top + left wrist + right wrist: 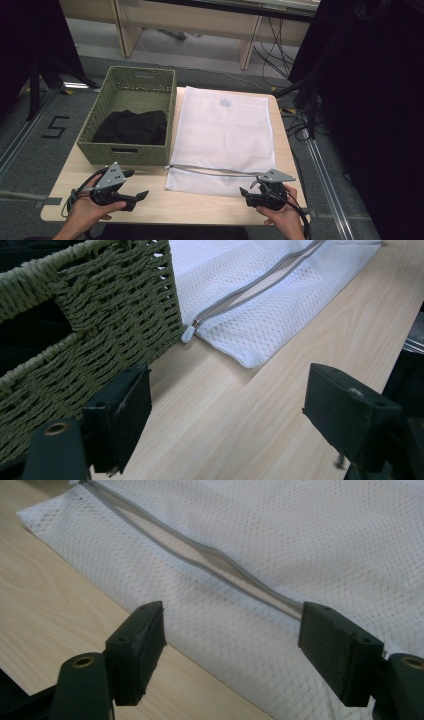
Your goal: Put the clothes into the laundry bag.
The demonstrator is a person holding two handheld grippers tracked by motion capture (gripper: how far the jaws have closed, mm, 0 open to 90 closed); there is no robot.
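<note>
A white mesh laundry bag [222,132] lies flat on the wooden table [160,202], with a grey zipper [215,171] running across its near end. The zipper gapes slightly in the right gripper view [215,560], and its pull [187,333] rests beside the basket's corner. A green woven basket [97,112] to the bag's left holds a black garment [131,127]. My left gripper [137,184] [230,415] hovers open in front of the basket. My right gripper [248,189] [235,645] stands open at the bag's near right edge, jaws either side of the zipper line, holding nothing.
The basket's near wall [100,315] stands just left of my left jaw. Bare tabletop [300,390] stretches along the front edge between the two hands. Cables and black stands [300,105] crowd the floor to the right; a number marking [55,127] shows on the floor at the left.
</note>
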